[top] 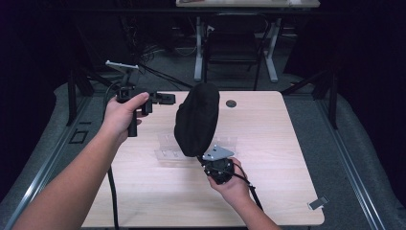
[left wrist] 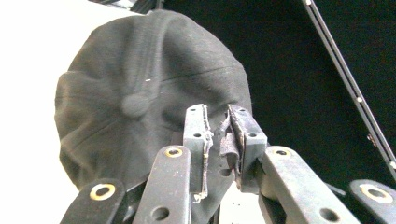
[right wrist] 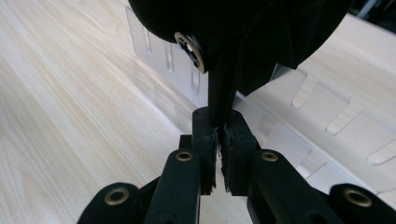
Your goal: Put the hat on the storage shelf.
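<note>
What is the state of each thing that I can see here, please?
Black cap: lifted above the table, hanging upright, held by its back strap.
Right gripper: shut on the strap.
Left gripper: jaws slightly apart, nothing between them, held off beside the cap.
Clear plastic tray: lying flat on the table under the cap.
Wooden table: bears the tray.

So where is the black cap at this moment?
In the high view the black cap hangs upright above the table's middle, over a clear plastic tray, pinched at its lower edge by the right gripper.
</note>
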A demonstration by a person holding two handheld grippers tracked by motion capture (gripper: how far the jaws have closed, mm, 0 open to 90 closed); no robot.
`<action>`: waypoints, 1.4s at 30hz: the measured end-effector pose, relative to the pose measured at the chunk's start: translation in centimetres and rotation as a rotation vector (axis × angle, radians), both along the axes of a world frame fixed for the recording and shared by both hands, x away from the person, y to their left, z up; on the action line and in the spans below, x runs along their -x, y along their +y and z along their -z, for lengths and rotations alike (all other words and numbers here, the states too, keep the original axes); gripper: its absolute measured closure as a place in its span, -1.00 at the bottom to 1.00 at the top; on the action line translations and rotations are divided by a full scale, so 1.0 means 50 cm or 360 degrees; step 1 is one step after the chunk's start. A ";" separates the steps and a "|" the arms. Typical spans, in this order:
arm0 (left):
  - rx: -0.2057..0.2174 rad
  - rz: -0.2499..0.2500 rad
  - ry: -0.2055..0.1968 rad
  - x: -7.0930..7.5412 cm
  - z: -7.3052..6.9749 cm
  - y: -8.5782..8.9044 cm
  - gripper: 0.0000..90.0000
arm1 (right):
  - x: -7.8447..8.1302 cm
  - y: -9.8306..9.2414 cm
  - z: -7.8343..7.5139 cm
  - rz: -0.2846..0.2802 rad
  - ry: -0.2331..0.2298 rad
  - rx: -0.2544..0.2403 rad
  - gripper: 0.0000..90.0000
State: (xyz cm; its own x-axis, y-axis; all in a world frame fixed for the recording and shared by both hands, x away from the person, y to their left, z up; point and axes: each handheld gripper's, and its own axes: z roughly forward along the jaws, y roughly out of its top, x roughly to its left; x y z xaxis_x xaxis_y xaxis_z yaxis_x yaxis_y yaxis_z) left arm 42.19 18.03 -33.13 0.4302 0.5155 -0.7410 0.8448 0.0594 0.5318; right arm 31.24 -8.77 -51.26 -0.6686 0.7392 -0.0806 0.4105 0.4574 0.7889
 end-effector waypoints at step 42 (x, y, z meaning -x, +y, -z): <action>-0.0209 -0.0218 -0.0036 0.030 0.076 0.135 0.26 | 0.035 -0.091 0.037 0.0030 0.0151 -0.0084 0.56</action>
